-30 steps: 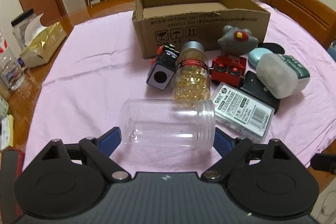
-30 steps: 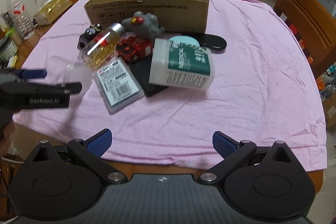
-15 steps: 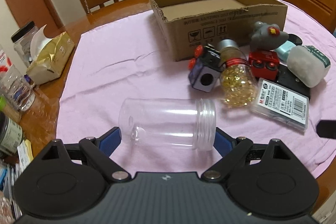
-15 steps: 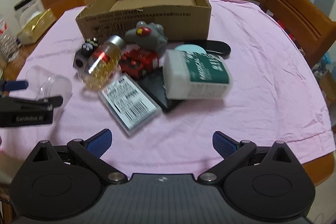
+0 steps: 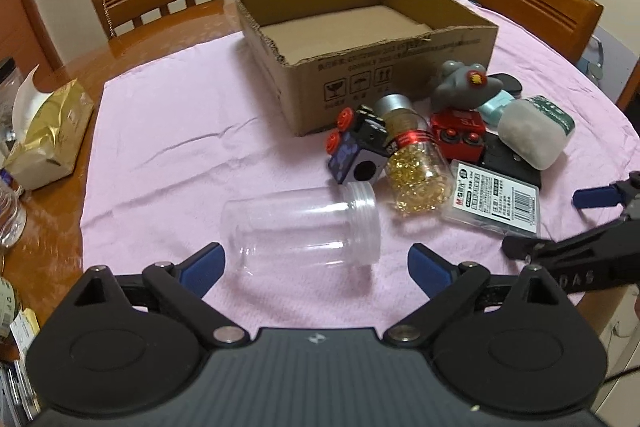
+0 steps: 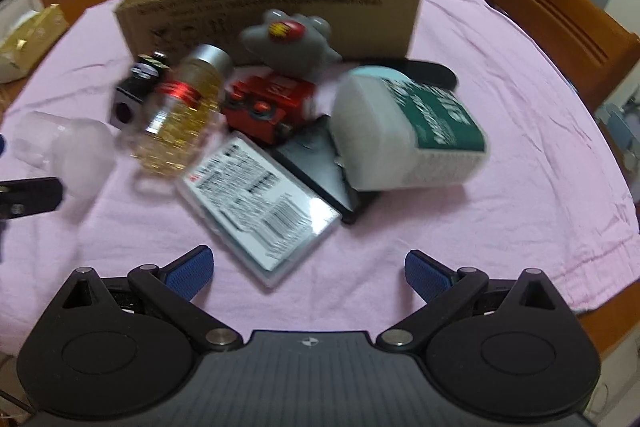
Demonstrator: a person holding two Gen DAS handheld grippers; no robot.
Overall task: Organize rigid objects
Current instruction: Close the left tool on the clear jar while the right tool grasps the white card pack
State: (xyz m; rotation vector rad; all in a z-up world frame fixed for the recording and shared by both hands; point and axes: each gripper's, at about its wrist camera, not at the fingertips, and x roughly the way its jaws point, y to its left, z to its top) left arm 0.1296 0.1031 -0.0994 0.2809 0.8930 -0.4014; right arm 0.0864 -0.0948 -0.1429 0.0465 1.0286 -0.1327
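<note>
From the left wrist we see our left gripper [image 5: 314, 263] with fingers spread wide; the clear jar [image 5: 300, 227] lies on its side on the pink cloth [image 5: 168, 147] between the blue pads, touching neither. Beyond it sit the pill bottle [image 5: 412, 167], a dice cube [image 5: 358, 155], a flat case [image 5: 494, 201] and the cardboard box [image 5: 360, 47]. From the right wrist, our right gripper [image 6: 308, 269] hangs with fingers wide apart, gripping nothing, just short of the case [image 6: 260, 203]; the white tub [image 6: 408, 135] lies on a black slab [image 6: 320, 163], the grey toy [image 6: 288, 43] before the box [image 6: 272, 3].
</note>
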